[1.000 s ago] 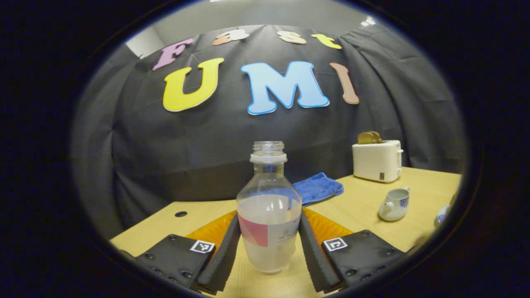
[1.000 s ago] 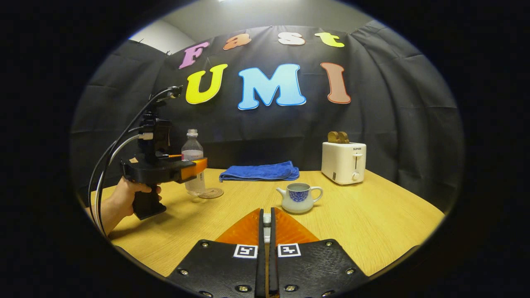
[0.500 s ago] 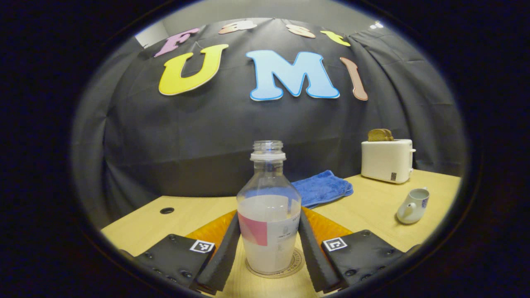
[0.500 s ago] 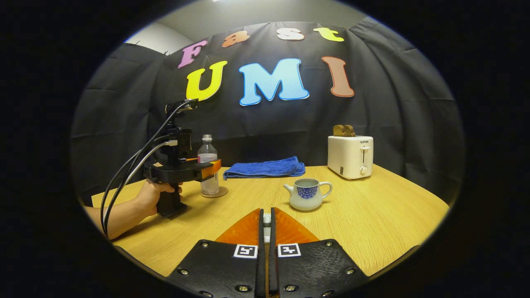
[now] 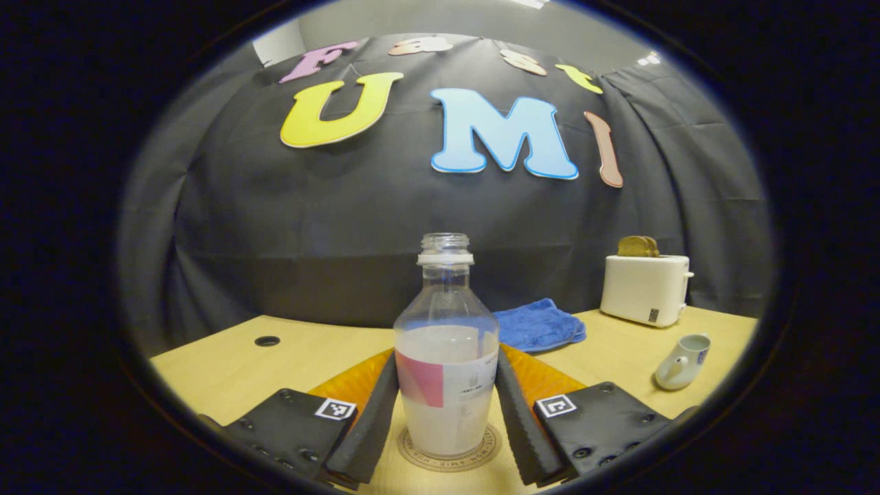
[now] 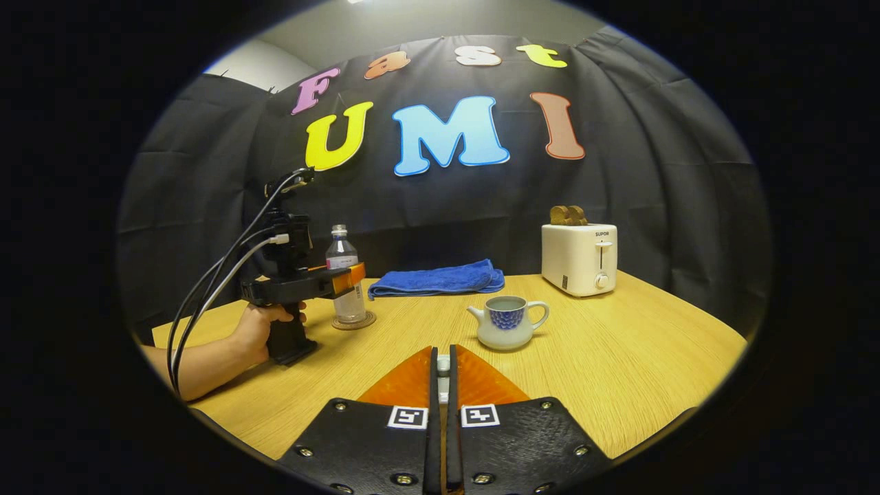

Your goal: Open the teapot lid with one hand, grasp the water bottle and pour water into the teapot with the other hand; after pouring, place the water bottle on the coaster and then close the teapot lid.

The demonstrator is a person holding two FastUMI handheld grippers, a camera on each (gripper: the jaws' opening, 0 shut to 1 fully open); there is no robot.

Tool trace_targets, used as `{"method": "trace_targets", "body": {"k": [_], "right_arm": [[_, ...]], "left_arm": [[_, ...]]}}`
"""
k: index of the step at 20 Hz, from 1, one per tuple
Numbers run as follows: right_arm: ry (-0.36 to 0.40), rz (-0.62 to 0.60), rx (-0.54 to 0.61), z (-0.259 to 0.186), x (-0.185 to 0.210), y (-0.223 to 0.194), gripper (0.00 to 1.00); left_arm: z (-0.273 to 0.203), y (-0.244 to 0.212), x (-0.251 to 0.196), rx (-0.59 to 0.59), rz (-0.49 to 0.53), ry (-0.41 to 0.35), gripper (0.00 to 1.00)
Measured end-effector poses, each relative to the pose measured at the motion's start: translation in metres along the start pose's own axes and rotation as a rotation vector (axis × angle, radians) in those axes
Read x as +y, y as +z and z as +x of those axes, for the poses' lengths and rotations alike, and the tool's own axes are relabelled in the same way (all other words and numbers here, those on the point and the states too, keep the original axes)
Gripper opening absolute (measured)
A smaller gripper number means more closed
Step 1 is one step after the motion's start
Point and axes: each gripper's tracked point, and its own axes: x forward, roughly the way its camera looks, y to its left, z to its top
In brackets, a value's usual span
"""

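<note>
Standing on the coaster [image 5: 450,459], water bottle [image 5: 447,371] pinched between left tongs [image 5: 447,419].

The water bottle [image 5: 446,385] hides most of the coaster [image 5: 450,459].

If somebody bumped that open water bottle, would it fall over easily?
Probably fairly easily: the water bottle is tall, narrow-necked and stands on a small coaster. Being roughly half full, its low weight likely steadies it somewhat. With no cap on, any tip would likely spill water.
</note>
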Motion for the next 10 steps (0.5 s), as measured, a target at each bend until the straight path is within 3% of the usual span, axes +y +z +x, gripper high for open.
{"method": "trace_targets", "body": {"k": [7,10], "right_arm": [[-0.006,-0.001,0.0,0.0,-0.001,0.001,0.04],[-0.004,-0.005,0.001,-0.001,-0.001,0.001,0.04]], "left_arm": [[-0.002,-0.001,0.001,0.003,0.034,0.027,0.9],[-0.009,0.002,0.0,-0.004,0.069,0.041,0.98]]}}
